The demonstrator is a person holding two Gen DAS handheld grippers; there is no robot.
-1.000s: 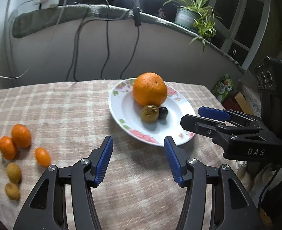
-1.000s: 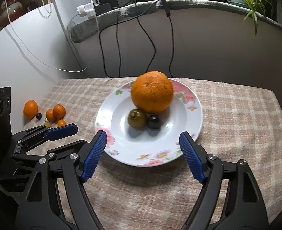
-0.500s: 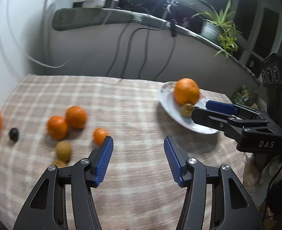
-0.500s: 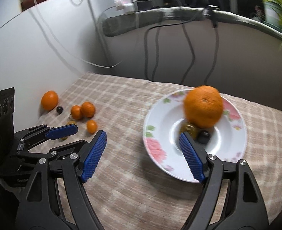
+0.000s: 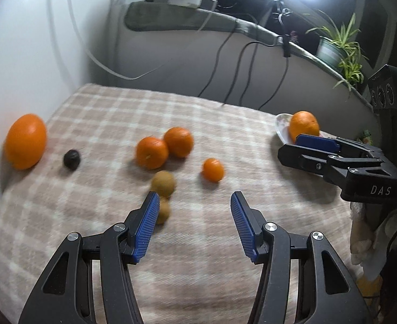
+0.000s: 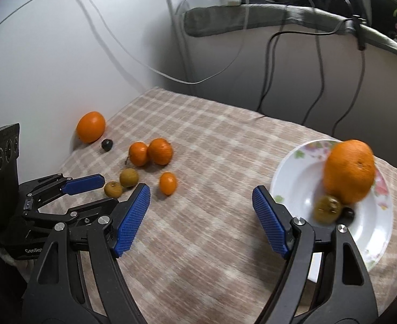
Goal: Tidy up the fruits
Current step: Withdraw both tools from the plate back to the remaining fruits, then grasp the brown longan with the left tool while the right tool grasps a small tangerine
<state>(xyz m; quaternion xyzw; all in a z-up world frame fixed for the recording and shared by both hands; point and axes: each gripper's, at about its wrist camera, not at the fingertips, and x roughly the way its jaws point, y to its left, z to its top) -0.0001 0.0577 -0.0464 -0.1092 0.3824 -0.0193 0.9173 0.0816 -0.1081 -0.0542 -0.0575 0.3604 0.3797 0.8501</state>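
1. Left gripper [image 5: 193, 225] is spread and empty above the checked cloth [image 5: 112, 113]; loose oranges [image 5: 152, 152] lie just ahead.
2. Right gripper [image 6: 201, 221] gapes empty too; the plate [image 6: 298, 181] with a big orange [image 6: 349, 171] sits right.

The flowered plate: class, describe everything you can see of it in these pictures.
The plate is round and white, seemingly glazed ceramic, with pink flowers and green leaves printed around its rim. It sits flat on the checked tablecloth, at the table's right side, apart from the loose fruit. In its shallow well lie a large orange, a brownish-green fruit and a small dark fruit, clustered together. Neither gripper touches it.
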